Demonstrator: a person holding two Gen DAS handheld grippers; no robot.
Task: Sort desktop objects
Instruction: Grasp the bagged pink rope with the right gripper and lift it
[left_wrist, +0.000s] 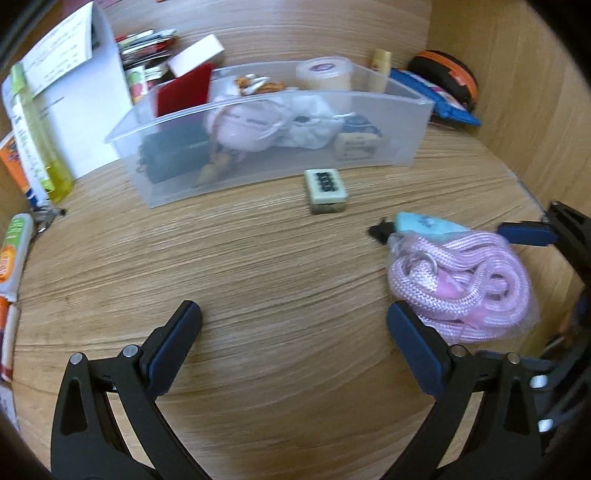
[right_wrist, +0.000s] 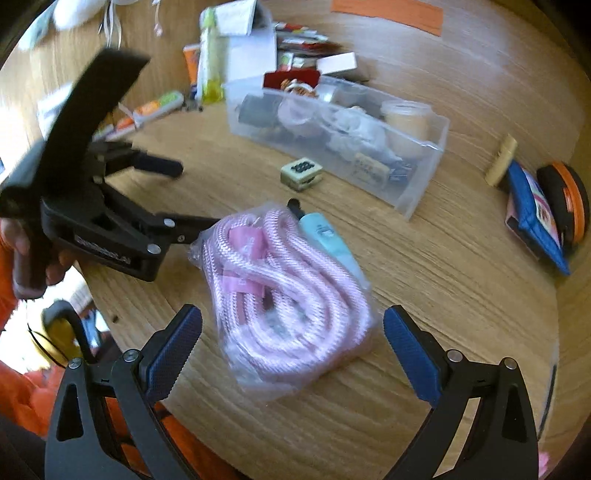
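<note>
While both tools stand over the wooden desktop (left_wrist: 258, 280), neither grips anything. The left gripper (left_wrist: 293, 325) has its jaws spread wide over bare wood; its right finger sits just beside, possibly touching, the edge of the bagged pink rope (left_wrist: 461, 284). In the right wrist view the same left gripper (right_wrist: 192, 195) appears from the side, held in a hand (right_wrist: 22, 251), with its near finger reaching the bag's corner; whether it presses the plastic cannot be told.

The right gripper (right_wrist: 291, 332) is likewise spread wide, its two blue-padded fingers flanking the near end of the bagged pink rope (right_wrist: 280, 295) without clear contact. The rope is coiled inside a clear plastic bag lying flat on the desktop (right_wrist: 443, 277).

A light blue item (right_wrist: 325, 236) with a black tip lies against the far side of the bag; its kind cannot be read. Beyond it, a small pale tile (left_wrist: 325, 188) with dark markings rests on the wood, just in front of the translucent bin (left_wrist: 258, 177) and apart from it.

The bin holds a mixed load: a dark object at its left end, pink and white soft items in the middle, a small labelled block and a round lidded tub (left_wrist: 325, 74) toward the right.

To the right of the bin, near the wooden side wall, lie a blue pouch (right_wrist: 532, 214) and a black and orange case (right_wrist: 569, 199), touching each other. Tubes, a yellow-green bottle (left_wrist: 40, 140) and papers crowd the left margin.
</note>
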